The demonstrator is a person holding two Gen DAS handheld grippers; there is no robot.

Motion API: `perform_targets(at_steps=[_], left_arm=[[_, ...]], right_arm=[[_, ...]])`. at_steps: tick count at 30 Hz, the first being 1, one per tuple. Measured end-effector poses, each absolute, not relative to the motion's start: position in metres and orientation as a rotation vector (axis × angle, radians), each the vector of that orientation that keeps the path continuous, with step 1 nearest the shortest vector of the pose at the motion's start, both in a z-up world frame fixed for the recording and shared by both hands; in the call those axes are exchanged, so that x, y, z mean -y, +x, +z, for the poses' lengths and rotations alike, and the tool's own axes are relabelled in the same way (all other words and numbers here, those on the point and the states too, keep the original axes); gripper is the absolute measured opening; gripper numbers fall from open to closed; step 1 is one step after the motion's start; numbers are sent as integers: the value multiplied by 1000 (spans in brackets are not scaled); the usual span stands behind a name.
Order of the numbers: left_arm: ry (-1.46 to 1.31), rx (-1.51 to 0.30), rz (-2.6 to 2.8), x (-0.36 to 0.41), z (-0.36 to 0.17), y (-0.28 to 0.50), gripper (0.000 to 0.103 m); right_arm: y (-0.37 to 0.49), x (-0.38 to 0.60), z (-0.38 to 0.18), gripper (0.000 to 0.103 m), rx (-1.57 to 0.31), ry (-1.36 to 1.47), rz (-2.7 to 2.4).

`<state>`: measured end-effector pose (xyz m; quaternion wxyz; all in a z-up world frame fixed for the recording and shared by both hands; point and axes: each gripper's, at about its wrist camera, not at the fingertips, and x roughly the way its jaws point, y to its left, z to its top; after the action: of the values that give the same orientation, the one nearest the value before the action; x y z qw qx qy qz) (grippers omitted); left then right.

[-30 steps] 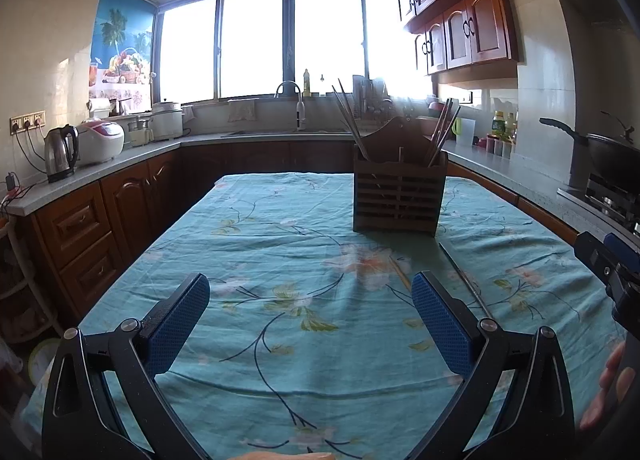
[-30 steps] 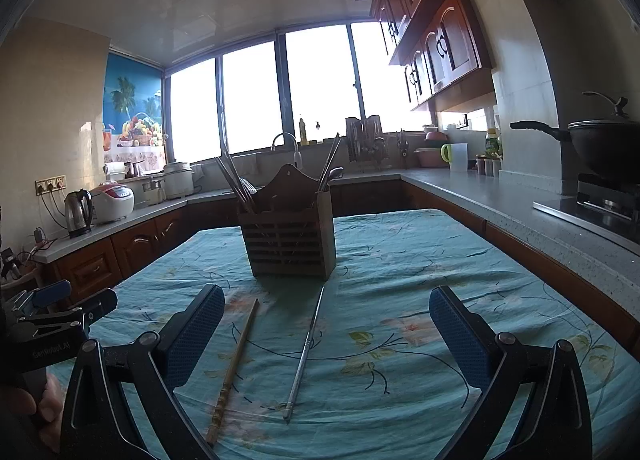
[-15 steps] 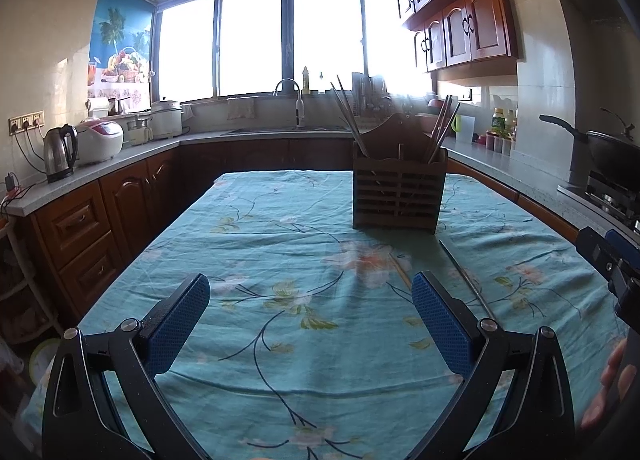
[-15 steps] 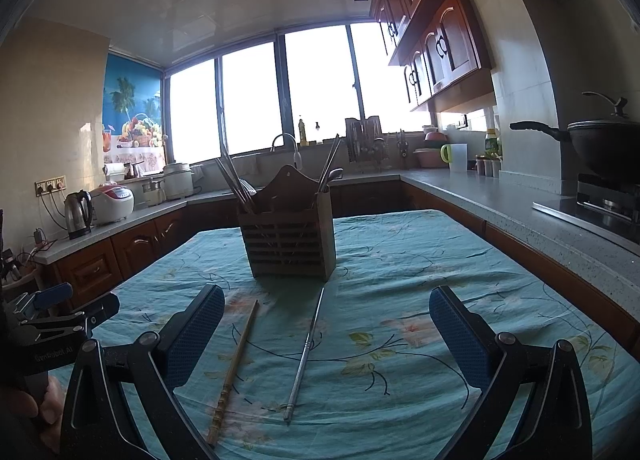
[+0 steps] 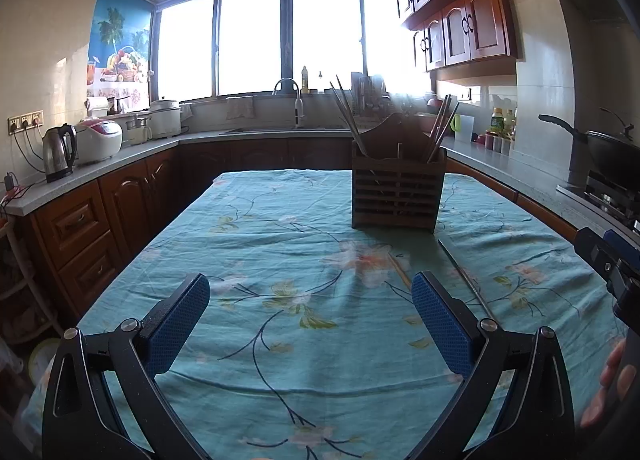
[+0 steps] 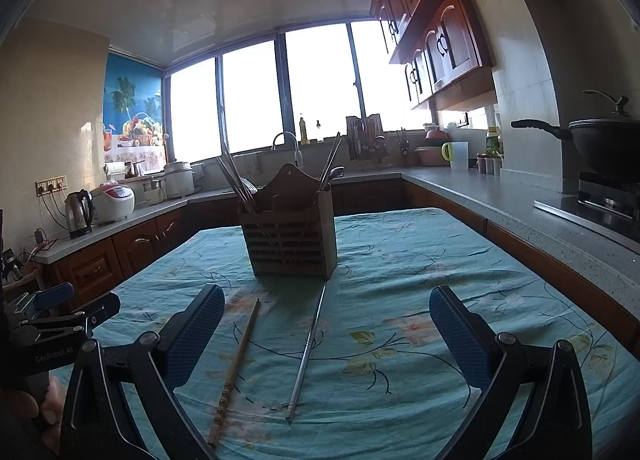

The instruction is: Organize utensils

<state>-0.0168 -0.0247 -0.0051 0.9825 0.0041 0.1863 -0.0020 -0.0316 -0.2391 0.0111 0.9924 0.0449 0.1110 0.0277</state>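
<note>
Most of the sorting looks done: the slatted wooden holder standing upright on the bench already carries several chopsticks and at least one metal spoon leaning out of its compartments. Two pieces are left, both lying flat in front of the holder: a thin, smooth metal chopstick whose far tip nearly reaches the holder's base, and just to its left a matte bamboo chopstick with a ringed, notched handle end. The bench wears a soft, wrinkled teal cloth with a floral print. The right tool hovers with its blue textured pads spread wide on either side of both sticks, gripping nothing; the left tool is likewise spread and empty, left of the holder.
</note>
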Motion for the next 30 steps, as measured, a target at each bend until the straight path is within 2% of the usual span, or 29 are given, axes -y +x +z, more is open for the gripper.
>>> perform_targets(at_steps=[30], left_arm=[[-11, -404, -38, 26, -5, -7, 103]], right_arm=[[-31, 232, 11, 103, -245, 87, 45]])
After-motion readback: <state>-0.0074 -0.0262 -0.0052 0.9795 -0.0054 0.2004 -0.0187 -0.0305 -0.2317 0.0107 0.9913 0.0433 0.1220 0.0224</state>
